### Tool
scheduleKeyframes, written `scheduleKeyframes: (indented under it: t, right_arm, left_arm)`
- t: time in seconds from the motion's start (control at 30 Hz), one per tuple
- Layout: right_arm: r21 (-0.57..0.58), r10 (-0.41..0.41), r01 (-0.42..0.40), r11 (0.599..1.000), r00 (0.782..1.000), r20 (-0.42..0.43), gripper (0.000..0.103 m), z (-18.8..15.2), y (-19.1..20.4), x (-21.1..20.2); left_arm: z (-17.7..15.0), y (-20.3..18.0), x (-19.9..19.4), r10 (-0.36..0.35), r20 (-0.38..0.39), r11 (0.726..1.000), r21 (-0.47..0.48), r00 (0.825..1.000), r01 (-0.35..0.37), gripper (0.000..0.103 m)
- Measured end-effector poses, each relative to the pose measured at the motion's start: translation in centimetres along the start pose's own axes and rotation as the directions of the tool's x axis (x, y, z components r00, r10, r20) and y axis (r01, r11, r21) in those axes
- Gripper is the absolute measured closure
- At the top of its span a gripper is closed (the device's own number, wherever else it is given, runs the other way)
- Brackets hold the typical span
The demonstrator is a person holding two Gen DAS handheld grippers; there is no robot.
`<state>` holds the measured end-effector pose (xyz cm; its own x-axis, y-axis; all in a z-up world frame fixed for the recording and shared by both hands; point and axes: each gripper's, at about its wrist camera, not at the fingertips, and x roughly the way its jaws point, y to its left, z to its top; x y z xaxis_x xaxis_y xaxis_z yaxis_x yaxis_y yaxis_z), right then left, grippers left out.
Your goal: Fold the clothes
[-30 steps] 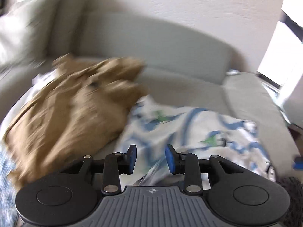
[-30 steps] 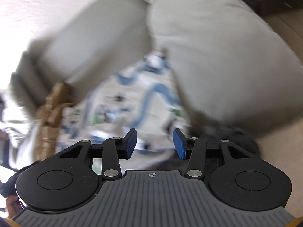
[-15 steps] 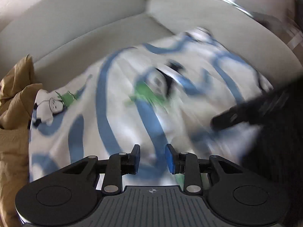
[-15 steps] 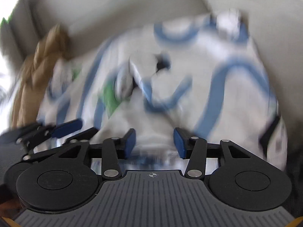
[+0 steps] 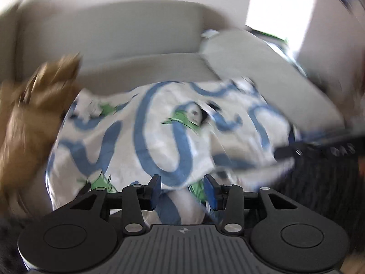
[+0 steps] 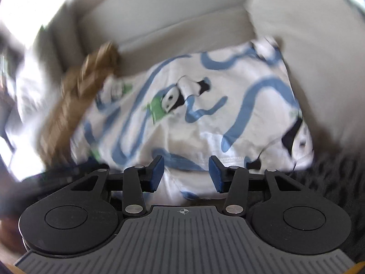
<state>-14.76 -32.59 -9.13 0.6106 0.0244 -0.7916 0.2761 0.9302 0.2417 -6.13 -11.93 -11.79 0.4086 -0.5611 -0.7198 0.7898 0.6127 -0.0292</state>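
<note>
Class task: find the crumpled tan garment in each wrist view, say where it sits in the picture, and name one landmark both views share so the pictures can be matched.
Left wrist view: the tan garment fills the left edge, blurred, beside the white panda-print cloth.
Right wrist view: the tan garment runs diagonally at upper left, again on the left side of the panda-print cloth.
Shared landmark: the panda with a green patch printed near the cloth's middle, in front of the grey sofa back.

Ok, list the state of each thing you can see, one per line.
Left gripper: open, jaws just widened, nothing pinched, over the near hem.
Right gripper: open, holding nothing.
Panda shirt: spread on the sofa, wrinkled, not yet folded.
Brown garment: crumpled in a heap beside the shirt.
Sofa: holds both clothes.
</note>
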Motion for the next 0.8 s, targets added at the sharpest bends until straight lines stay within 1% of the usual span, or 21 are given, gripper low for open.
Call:
scheduleKeyframes:
  t: [0.03,0.07,0.1,0.13,0.2,0.27,0.3,0.37,0.4,0.5,0.57,0.67,0.73,0.8]
  right_arm:
    - [-0.092,-0.037,0.038,0.995,0.999,0.01,0.048,-0.5,1.0,0.1]
    - [-0.169,-0.07,0.073,0.983,0.997,0.026,0.048,-1.2,1.6,0.1]
    - [-0.235,-0.092,0.099,0.967,0.995,0.041,0.047,-1.9,2.3,0.4]
    - [-0.275,-0.096,0.106,0.956,0.994,0.048,0.047,-2.4,2.7,0.9]
    - [-0.312,-0.076,0.09,0.946,0.996,0.056,0.047,-2.8,3.3,1.9]
    - [-0.331,-0.042,0.062,0.942,0.997,0.065,0.047,-2.8,3.9,3.2]
    - [-0.346,-0.034,0.057,0.936,0.997,0.071,0.047,-2.6,4.4,3.9]
    - [-0.399,-0.048,0.077,0.914,0.995,0.083,0.047,-2.6,5.3,4.9]
    - [-0.43,-0.06,0.092,0.898,0.994,0.089,0.049,-2.6,5.7,5.3]
    - [-0.519,-0.101,0.142,0.843,0.989,0.107,0.057,-2.7,6.9,6.5]
    - [-0.577,-0.144,0.184,0.796,0.983,0.115,0.057,-3.1,7.3,7.1]
    - [-0.638,-0.174,0.238,0.732,0.971,0.162,0.058,-3.8,8.1,7.4]
    - [-0.681,-0.195,0.281,0.676,0.96,0.202,0.058,-4.3,8.8,7.7]
    - [-0.725,-0.219,0.325,0.608,0.946,0.24,0.059,-4.7,9.5,8.3]
  left_arm:
    - [-0.5,-0.3,-0.1,-0.008,0.0,0.999,0.034,1.0,0.008,0.063]
    - [-0.9,-0.6,-0.1,-0.011,0.001,0.998,0.059,1.0,0.011,0.063]
    - [-1.1,-0.6,0.0,-0.003,0.0,0.998,0.058,1.0,0.003,0.062]
    - [-1.0,-0.4,0.3,0.006,-0.001,0.999,0.036,1.0,-0.006,0.062]
    - [-0.7,0.4,0.5,-0.001,0.0,0.999,-0.047,1.0,0.001,0.062]
    - [-0.4,1.6,0.4,-0.009,0.002,0.989,-0.149,1.0,0.009,0.062]
    - [-0.4,2.1,0.4,-0.003,0.005,0.984,-0.18,1.0,0.004,0.062]
    - [-0.4,3.0,0.4,0.01,0.011,0.972,-0.237,1.0,-0.007,0.062]
    - [-0.4,3.4,0.3,0.023,0.012,0.968,-0.249,1.0,-0.019,0.062]
    - [-0.7,4.0,0.3,0.024,0.007,0.96,-0.279,1.0,-0.021,0.062]
    - [-0.9,4.2,0.3,0.014,0.004,0.955,-0.296,1.0,-0.012,0.062]
    - [-1.0,4.4,0.6,0.008,0.0,0.953,-0.303,1.0,-0.008,0.062]
    - [-1.0,4.5,0.6,0.007,0.001,0.952,-0.305,1.0,-0.006,0.062]
    - [-1.1,4.6,0.5,0.007,0.005,0.95,-0.311,1.0,-0.005,0.062]
